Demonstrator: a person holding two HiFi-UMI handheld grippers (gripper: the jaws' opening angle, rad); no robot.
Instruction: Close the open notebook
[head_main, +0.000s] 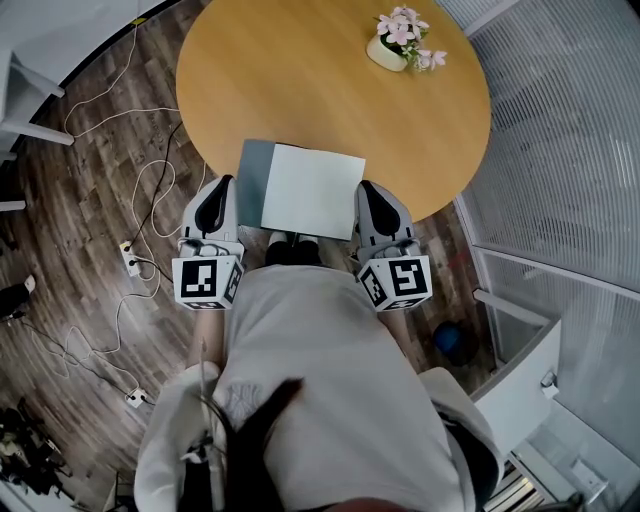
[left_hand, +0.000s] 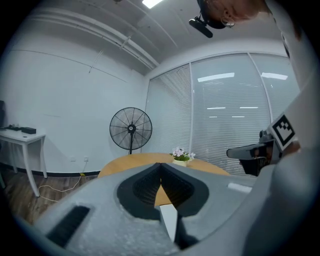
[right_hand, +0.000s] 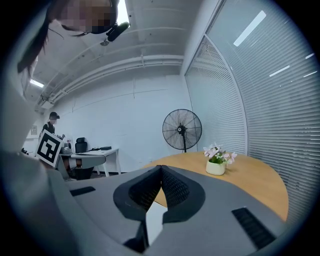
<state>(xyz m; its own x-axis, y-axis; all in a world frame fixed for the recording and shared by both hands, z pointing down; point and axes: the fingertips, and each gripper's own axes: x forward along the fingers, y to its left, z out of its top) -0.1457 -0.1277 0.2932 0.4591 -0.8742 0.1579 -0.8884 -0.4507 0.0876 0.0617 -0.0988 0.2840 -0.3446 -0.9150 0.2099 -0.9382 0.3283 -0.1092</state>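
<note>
The person held both arms low and close to the body, the two tools pointing forward and almost level at the near edge of the round surface (head_main: 300, 90), one on each side of the notebook (head_main: 312, 190). The left tool (left_hand: 160, 165) sat just beside the notebook's left edge and the right tool (right_hand: 161, 167) just beside its right edge; whether either touched it could not be told. Both tools were fully closed, their ribbed black pads meeting at the tips with nothing gripped. The narrow slit lower down showed only a sliver of white page and tan wood. The notebook lay flat at the near rim of the surface, a white rectangular page uppermost and a grey-blue strip showing along its left side. The surface was smooth light-brown wood. Near its far side stood a small cream pot of pink flowers (head_main: 398, 42). The tools' bodies were matte grey and grainy, each carrying a cube with black-and-white square markers. White cables (head_main: 140, 210) trailed over the dark plank floor (head_main: 90, 160), and a round black fan (left_hand: 131, 128) stood beyond the surface.
</note>
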